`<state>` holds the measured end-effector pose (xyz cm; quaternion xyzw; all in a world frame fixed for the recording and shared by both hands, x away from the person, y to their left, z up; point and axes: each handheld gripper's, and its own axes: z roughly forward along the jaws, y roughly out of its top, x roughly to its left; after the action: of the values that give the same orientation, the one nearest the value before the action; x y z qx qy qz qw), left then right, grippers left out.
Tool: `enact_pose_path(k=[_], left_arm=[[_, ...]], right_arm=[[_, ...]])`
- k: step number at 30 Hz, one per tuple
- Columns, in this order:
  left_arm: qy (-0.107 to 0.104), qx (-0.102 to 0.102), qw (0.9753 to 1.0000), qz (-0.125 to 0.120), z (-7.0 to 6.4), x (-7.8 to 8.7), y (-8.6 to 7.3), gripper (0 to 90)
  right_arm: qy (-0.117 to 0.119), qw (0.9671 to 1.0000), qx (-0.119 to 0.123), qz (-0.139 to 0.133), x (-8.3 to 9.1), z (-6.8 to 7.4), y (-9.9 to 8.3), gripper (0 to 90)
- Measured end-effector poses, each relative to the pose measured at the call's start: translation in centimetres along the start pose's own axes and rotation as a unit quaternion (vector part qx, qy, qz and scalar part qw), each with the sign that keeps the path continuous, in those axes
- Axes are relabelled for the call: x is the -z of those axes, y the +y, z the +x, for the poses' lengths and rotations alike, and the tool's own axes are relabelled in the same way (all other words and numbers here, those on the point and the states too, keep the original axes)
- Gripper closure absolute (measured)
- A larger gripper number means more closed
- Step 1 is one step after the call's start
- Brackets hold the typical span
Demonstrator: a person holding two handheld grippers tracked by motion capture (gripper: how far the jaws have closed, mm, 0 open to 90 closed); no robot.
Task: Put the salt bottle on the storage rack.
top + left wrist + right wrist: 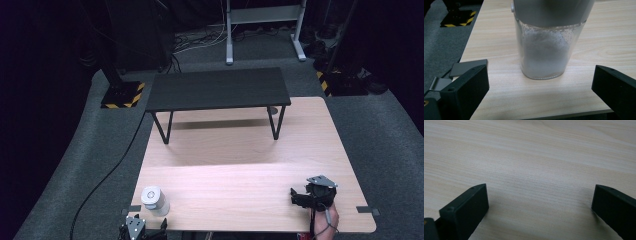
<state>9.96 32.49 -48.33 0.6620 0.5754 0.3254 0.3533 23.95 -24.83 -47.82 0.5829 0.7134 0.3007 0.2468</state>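
The wooden table (240,175) bears one black shelf (217,89), one lidded jar (154,200) and two released hand-held grippers, left (145,231), right (300,197).

We are in what looks like a lab or recording studio. A light wooden desk (250,165) stands on grey carpet (100,165) among dark surroundings. Beyond its far edge we see black stands on yellow-and-black hazard-striped bases (122,95), loose cables (200,42) on the floor, and a grey metal frame (265,30).
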Motion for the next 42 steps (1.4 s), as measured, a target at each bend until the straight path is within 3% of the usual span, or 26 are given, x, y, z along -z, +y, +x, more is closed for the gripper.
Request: enact_pose_path(k=[9,16,24,26,27,28,29,34,36,42], left_arm=[[0.008,0.0,0.9999,-0.009,-0.9,-0.5,-0.1,0.4],[0.023,-0.027,0.9993,-0.014,-2.1,-2.0,0.4,0.0],[0.044,-0.025,0.9983,-0.03,-2.1,-3.7,1.3,0.0],[0.035,-0.026,0.9988,-0.021,-1.6,-4.6,1.7,0.1],[0.024,-0.022,0.9993,-0.019,-1.2,-4.8,1.8,3.4],[0.01,-0.014,0.9996,-0.024,-0.8,-4.8,1.7,21.6],[0.028,-0.01,0.9993,-0.025,-1.4,-4.9,1.7,28.3],[0.025,0.005,0.999,-0.036,-1.2,-5.0,1.2,29.2],[0.022,-0.004,0.999,-0.038,-1.3,-4.9,1.1,29.3],[0.01,-0.004,0.9989,-0.045,-1.3,-4.6,1.2,29.3]], right_arm=[[0.001,1.0,0.004,-0.001,0.0,0.1,-0.1,0.0],[0.0,1.0,0.001,0.0,0.0,0.0,0.0,0.0],[0.001,1.0,0.001,0.0,0.0,0.0,0.0,0.0],[0.001,1.0,0.001,-0.001,0.0,0.0,0.0,0.0],[0.001,1.0,0.001,-0.001,0.0,0.0,-0.1,0.0],[0.0,1.0,0.001,-0.001,0.0,0.0,-0.1,0.0],[0.0,1.0,0.001,-0.001,0.0,0.0,-0.1,0.0],[0.0,1.0,0.002,-0.001,0.0,0.0,0.0,0.0],[0.0,1.0,0.003,-0.001,0.0,0.0,0.0,0.0],[0.0,1.0,0.003,-0.001,0.0,0.1,0.0,0.0]])
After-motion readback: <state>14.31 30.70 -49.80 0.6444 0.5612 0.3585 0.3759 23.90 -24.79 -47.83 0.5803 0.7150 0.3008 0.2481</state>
